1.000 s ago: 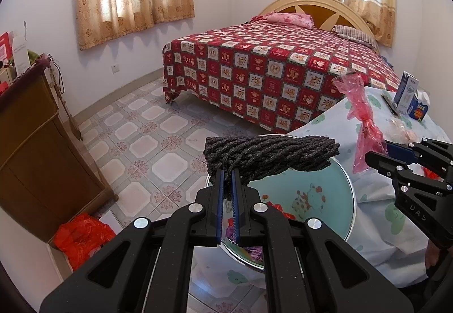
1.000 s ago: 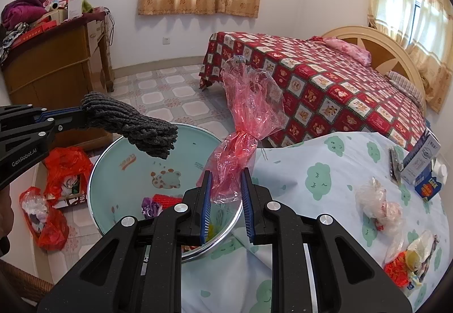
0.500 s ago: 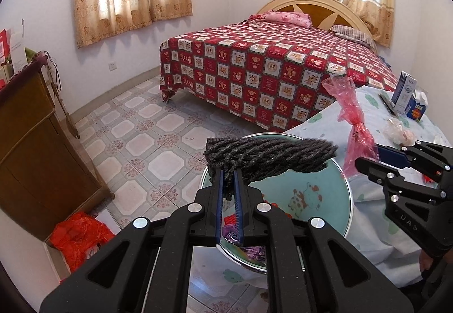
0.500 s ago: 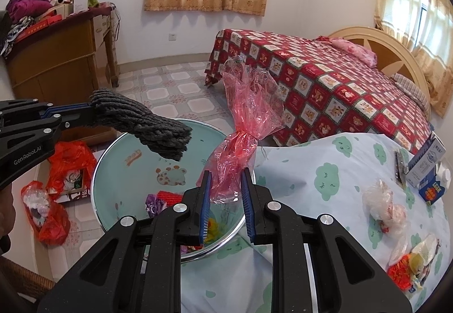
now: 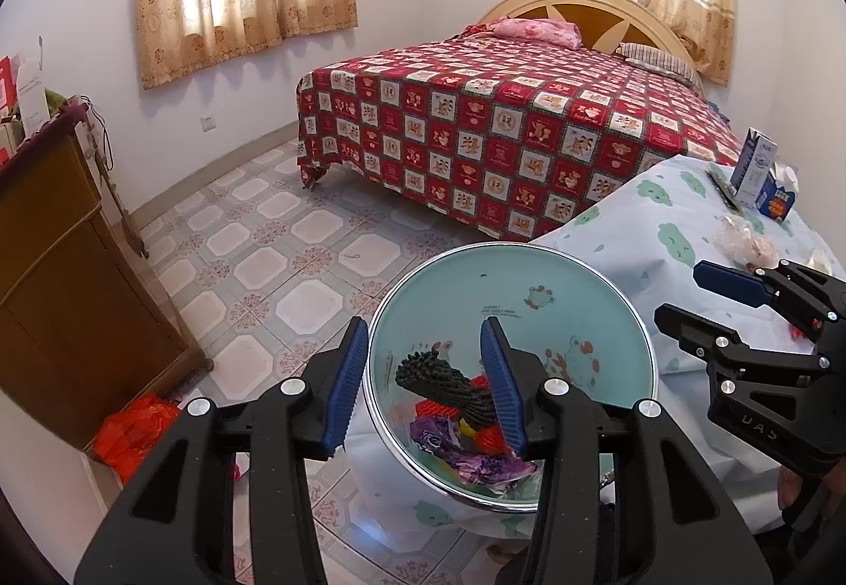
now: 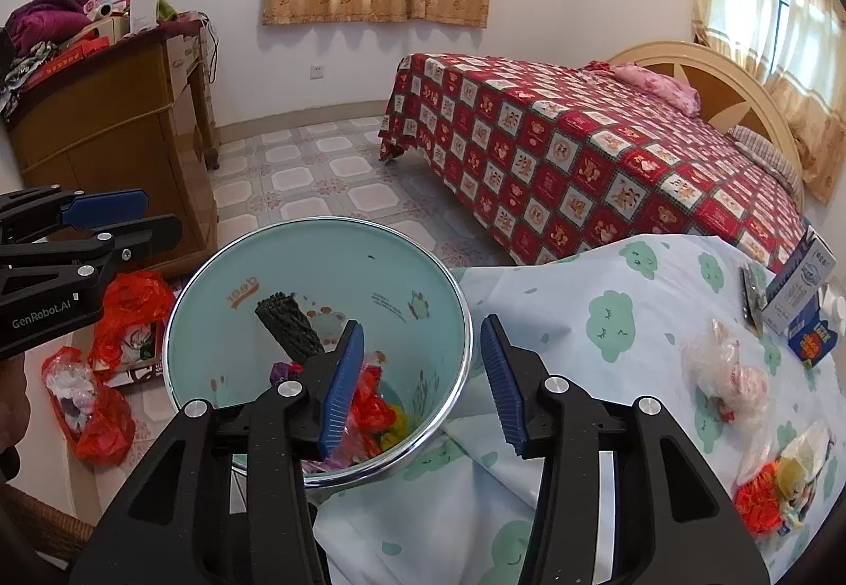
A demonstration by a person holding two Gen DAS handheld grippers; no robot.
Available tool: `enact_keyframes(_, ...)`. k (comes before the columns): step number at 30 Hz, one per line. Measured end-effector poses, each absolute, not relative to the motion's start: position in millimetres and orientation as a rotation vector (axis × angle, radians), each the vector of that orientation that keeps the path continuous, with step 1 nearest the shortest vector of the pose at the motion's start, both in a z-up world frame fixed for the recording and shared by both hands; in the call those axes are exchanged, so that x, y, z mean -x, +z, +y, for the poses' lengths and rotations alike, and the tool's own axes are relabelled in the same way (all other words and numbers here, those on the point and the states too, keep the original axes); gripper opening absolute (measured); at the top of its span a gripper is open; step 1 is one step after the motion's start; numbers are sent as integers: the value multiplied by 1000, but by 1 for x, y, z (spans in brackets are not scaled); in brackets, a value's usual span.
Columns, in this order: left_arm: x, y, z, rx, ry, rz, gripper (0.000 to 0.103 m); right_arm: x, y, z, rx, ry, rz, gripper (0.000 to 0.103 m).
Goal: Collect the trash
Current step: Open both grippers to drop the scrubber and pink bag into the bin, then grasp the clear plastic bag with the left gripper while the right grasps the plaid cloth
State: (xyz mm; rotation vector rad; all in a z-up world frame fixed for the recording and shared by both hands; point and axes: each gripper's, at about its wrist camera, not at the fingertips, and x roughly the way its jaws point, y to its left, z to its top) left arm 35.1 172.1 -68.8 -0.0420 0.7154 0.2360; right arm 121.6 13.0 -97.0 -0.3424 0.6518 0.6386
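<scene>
Both the left gripper (image 5: 423, 384) and right gripper (image 6: 423, 384) have just been opening and grasp nothing. The dark foam net (image 5: 447, 381) and red bag (image 6: 370, 405) lie inside the bin (image 6: 454, 299) beside the surface's (image 6: 608, 299) corner.

Open air lies above the bin (image 5: 608, 299), flanked by table (image 6: 608, 373) and cabinet (image 6: 121, 151).

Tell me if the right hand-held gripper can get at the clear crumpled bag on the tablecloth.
Probably yes. The right hand-held gripper is open and empty above the bin, its jaws having just been opening. The clear crumpled bag lies uncovered on the tablecloth, nothing between them.
</scene>
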Motion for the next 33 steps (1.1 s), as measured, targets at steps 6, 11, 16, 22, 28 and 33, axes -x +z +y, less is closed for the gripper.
enact_keyframes(6, -36, -69, 175, 44, 238, 715, 45, -120, -94, 13, 336, 637, 645, 47)
enact_keyframes(11, -36, -68, 178, 43, 239, 713, 50, -119, -94, 12, 336, 633, 642, 48)
enact_keyframes(16, -35, -69, 179, 42, 244, 716, 62, -119, -91, 8, 323, 621, 642, 48)
enact_keyframes(22, -39, -77, 177, 24, 235, 736, 62, -115, -86, -8, 298, 601, 631, 51)
enact_keyframes(28, -44, -86, 160, -13, 212, 766, 62, -116, -82, -41, 251, 547, 624, 53)
enact_keyframes(33, -47, -93, 138, -57, 173, 780, 62, -110, -77, -88, 209, 476, 618, 53)
